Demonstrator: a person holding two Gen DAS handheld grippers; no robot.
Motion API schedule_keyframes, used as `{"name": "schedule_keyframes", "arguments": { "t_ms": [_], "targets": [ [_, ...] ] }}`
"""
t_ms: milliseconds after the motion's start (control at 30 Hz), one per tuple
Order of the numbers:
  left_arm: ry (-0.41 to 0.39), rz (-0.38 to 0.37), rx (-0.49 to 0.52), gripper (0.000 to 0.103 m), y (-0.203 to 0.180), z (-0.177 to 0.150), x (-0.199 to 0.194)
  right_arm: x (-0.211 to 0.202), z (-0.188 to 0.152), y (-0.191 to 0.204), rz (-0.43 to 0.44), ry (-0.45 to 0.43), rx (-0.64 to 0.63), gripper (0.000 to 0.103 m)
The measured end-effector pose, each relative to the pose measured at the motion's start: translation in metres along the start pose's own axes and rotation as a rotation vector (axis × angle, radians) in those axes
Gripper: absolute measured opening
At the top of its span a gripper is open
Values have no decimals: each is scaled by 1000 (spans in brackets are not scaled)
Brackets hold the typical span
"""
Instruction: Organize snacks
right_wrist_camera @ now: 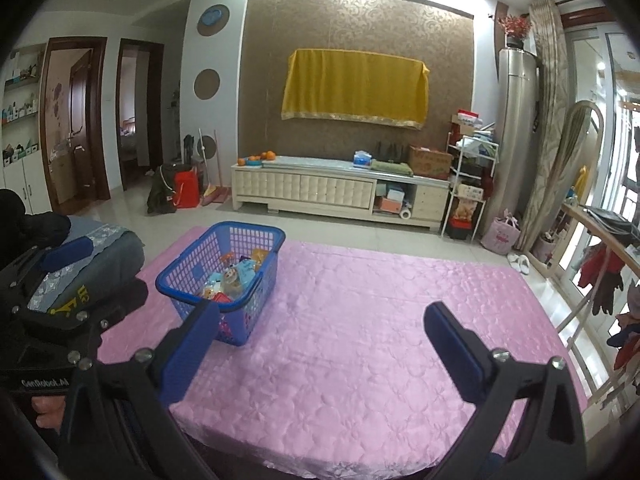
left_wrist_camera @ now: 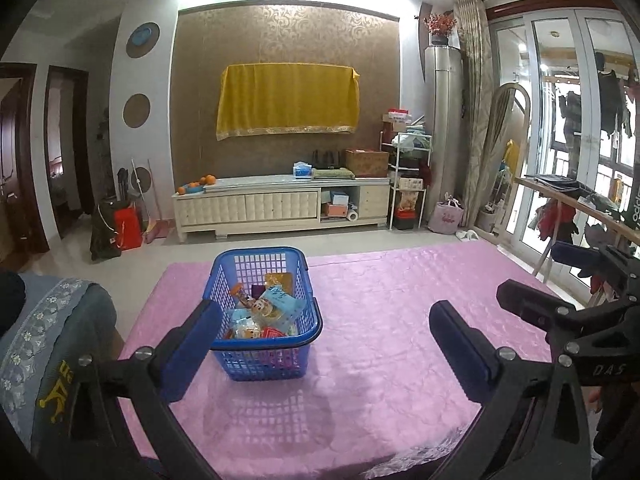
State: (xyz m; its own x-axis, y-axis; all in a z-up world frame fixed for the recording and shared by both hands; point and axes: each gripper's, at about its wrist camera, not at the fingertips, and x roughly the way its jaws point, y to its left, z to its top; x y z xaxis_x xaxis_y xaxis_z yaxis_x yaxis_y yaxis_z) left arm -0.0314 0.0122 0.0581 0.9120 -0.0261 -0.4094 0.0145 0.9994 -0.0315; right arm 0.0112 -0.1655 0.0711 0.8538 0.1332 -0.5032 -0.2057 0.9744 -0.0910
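Note:
A blue plastic basket stands on the pink-covered table, left of centre. Several snack packets lie inside it. My left gripper is open and holds nothing; it hangs on the near side of the basket, and its left finger overlaps the basket's near corner in the picture. In the right wrist view the basket with the snacks sits ahead to the left. My right gripper is open over bare cloth, empty. Each gripper shows at the edge of the other's view.
A seat with a grey-blue embroidered cover stands against the table's left side. A wooden rack with clothes is to the right. A white TV cabinet lines the far wall beyond the tiled floor.

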Motion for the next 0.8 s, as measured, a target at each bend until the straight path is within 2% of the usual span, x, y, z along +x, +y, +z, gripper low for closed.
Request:
{"name": "schedule_keyframes", "arguments": {
  "t_ms": [100,800],
  "targets": [
    [4,-19,-11,103,4,0,0,-2,-1,1,6,-3,5,103],
    [24,-13,-7,103,-2,-6,-6,-6,-5,5,12,-11,8,103]
  ]
}}
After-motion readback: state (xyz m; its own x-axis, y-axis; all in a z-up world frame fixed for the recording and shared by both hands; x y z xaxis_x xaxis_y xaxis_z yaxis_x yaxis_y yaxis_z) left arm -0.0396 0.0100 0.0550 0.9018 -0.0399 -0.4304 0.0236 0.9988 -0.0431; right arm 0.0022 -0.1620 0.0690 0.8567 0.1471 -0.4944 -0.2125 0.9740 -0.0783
